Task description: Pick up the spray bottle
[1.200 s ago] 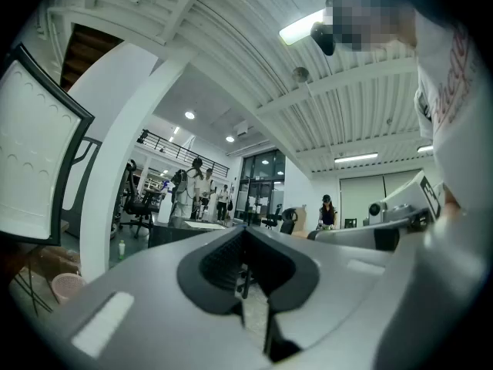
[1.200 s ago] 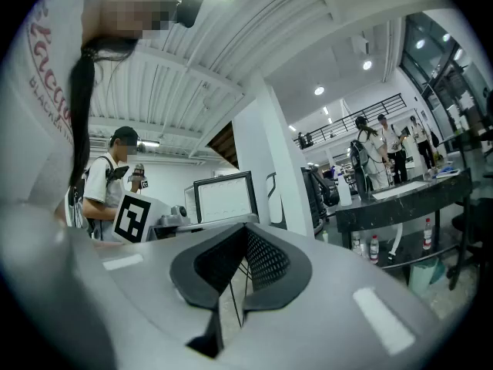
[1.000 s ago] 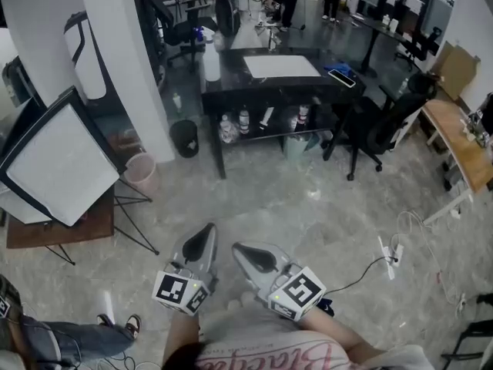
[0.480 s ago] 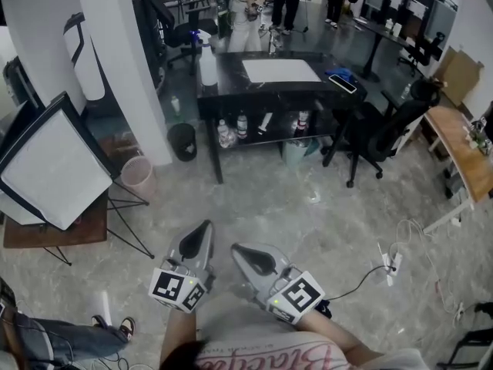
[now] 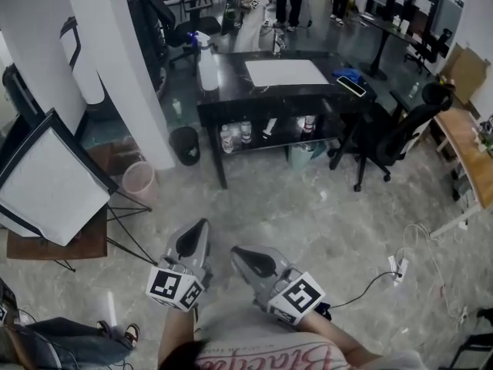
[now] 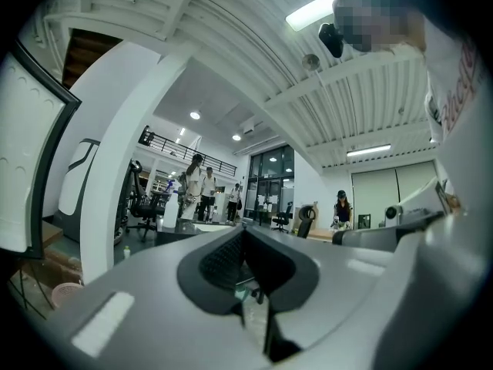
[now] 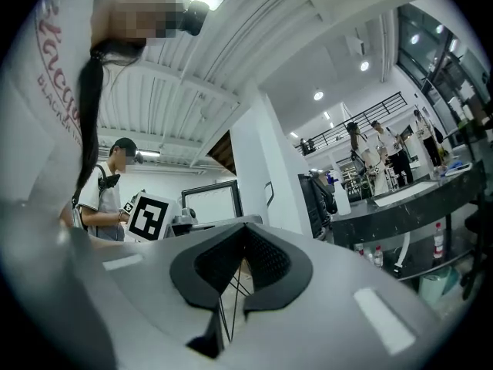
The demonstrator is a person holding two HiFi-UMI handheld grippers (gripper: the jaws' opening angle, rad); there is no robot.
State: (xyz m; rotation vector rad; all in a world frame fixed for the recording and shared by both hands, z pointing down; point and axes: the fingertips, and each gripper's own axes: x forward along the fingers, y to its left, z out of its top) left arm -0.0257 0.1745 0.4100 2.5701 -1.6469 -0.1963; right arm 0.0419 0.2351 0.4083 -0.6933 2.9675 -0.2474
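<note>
Locating the target: a tall white bottle (image 5: 208, 69), taken to be the spray bottle, is seen upright on the left end of the black table (image 5: 231, 99), near a white mat (image 5: 286, 72). The bottle's head is too small to be confirmed as a trigger type.

Tool state: the left gripper (image 5: 202, 227) and the right gripper (image 5: 239, 251) are held side by side, low in the head view, pointed approx. level toward the table. Both sets of jaws are closed tip to tip. Nothing is gripped, and nothing is seen between the pads. The bottle is well apart from both tools, w/ bare floor between.

Handling (est.):
- The body is judged to be thin-walled plastic, so flex is expected under a hard squeeze.
- Weight is set by fill level, which cannot be read from here. If part full, the liquid is expected to slosh and shift the load.
- The surface is prob. smooth and may be slippery.
- The form is tall and narrow, so it is easily tipped by a side knock on approach.

Grip point (rec.):
- The jaws are to be opened before contact is made.
- The body is to be taken at mid-height or slightly above, w/ pads set flat on opposite sides.
- The neck under the head is considered an alt. hold.
- The trigger is not to be pressed.
- Moderate force only is advised.
</note>
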